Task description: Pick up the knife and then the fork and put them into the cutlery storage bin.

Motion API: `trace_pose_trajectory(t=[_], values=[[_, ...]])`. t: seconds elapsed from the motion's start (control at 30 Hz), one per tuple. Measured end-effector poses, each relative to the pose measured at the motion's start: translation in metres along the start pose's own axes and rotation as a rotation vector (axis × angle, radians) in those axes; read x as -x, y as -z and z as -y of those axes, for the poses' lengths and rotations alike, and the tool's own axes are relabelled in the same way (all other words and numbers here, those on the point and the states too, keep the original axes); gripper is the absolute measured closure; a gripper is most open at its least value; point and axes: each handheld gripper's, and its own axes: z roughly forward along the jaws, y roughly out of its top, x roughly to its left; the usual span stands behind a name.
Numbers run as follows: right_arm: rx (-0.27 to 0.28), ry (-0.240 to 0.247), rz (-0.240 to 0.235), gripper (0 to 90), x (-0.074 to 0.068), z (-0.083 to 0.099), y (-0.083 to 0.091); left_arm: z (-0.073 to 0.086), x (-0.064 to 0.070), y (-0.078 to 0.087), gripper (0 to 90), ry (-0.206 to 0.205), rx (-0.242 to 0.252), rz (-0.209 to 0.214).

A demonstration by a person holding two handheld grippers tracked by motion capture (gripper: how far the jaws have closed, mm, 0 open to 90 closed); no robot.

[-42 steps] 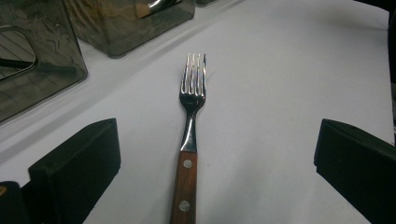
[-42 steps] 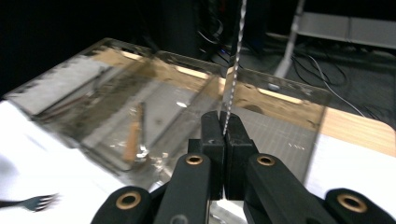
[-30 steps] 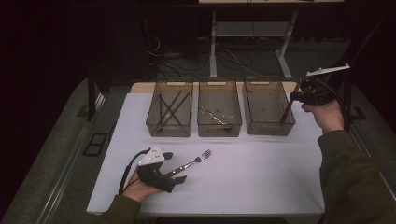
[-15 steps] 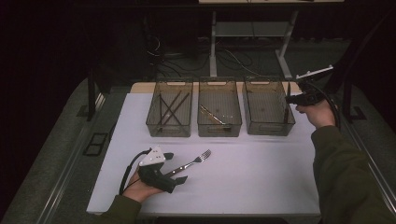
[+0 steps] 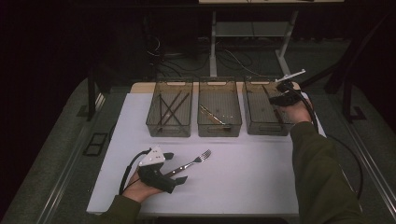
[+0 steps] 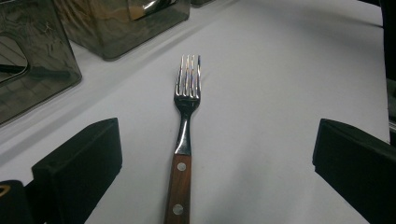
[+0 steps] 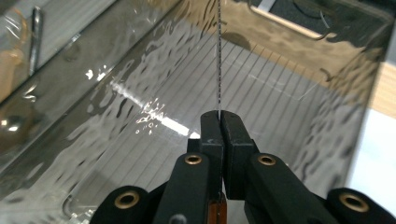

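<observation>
High view: a fork (image 5: 189,164) lies on the white desk (image 5: 243,163), its handle between the spread jaws of the left claw (image 5: 176,173); the right claw (image 5: 276,99) hangs over the right-hand bin (image 5: 258,122).

Left gripper view: jaws released, well apart either side of the wooden-handled fork (image 6: 183,144), not touching it.

Right gripper view: the right claw (image 7: 219,114) is clenched on a serrated knife (image 7: 218,56), blade pointing into the clear bin (image 7: 140,93).

Probably a lab: white table (image 5: 243,168), floor cables (image 5: 233,58), dark surroundings.
</observation>
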Motion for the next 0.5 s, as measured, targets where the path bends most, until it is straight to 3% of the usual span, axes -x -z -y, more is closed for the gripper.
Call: trace_pose_trajectory(t=[0.5], values=[[-0.129, 0.025, 0.009, 86.7, -0.013, -0.003, -0.040, 0.000, -0.001, -0.001, 0.7, 0.006, -0.013, -0.002]])
